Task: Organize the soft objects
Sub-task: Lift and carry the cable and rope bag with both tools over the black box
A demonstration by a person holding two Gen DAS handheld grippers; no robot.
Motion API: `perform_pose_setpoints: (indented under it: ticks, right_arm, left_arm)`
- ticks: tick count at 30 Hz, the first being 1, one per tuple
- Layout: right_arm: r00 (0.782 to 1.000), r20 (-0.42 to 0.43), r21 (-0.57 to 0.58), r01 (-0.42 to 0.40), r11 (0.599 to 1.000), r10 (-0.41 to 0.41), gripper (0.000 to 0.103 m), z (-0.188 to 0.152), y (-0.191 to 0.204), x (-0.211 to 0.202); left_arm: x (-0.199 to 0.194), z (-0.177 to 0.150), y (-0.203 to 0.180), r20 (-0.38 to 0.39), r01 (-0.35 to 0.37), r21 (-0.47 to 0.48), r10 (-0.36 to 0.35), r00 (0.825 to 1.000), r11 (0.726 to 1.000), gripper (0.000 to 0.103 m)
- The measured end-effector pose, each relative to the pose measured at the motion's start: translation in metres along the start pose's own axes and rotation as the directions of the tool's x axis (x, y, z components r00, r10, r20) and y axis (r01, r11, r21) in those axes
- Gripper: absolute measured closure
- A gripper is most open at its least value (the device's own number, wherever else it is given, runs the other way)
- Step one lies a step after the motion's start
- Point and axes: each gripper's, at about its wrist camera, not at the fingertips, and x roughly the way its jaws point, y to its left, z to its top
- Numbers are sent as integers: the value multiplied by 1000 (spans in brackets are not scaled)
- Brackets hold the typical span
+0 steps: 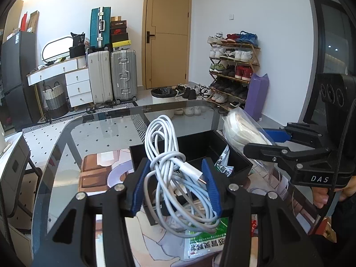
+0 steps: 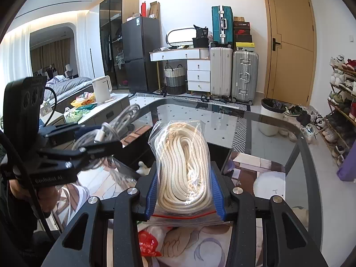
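On the glass table (image 1: 93,133) the black box (image 1: 233,155) lies just ahead of the left gripper (image 1: 176,187), clamped on the white cable (image 1: 160,138); beside it, the right gripper (image 2: 184,191) pinches the bagged rope (image 2: 184,155).

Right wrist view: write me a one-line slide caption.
Right gripper holds a clear bag of coiled white rope above the glass table; left gripper carries a white cable.

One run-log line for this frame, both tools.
left tool: shut on white cable | right tool: shut on bagged rope | both over black box
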Motion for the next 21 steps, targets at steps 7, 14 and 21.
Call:
perform_pose_setpoints:
  ticks: [7, 14, 21]
  right_arm:
    - [1000, -16, -5, -3, 1000, 3, 61, 8, -4, 19]
    - [999, -38, -13, -7, 1000, 6, 61, 11, -8, 38]
    - [998, -67, -6, -5, 1000, 5, 61, 11, -14, 55]
  left_arm:
    - [16, 3, 2, -16, 1, -1, -1, 1000, 1000, 56]
    - [32, 9, 4, -29, 0, 11, 0, 1000, 1000, 56]
    - [49, 13, 3, -50, 4, 21, -3, 999, 1000, 56]
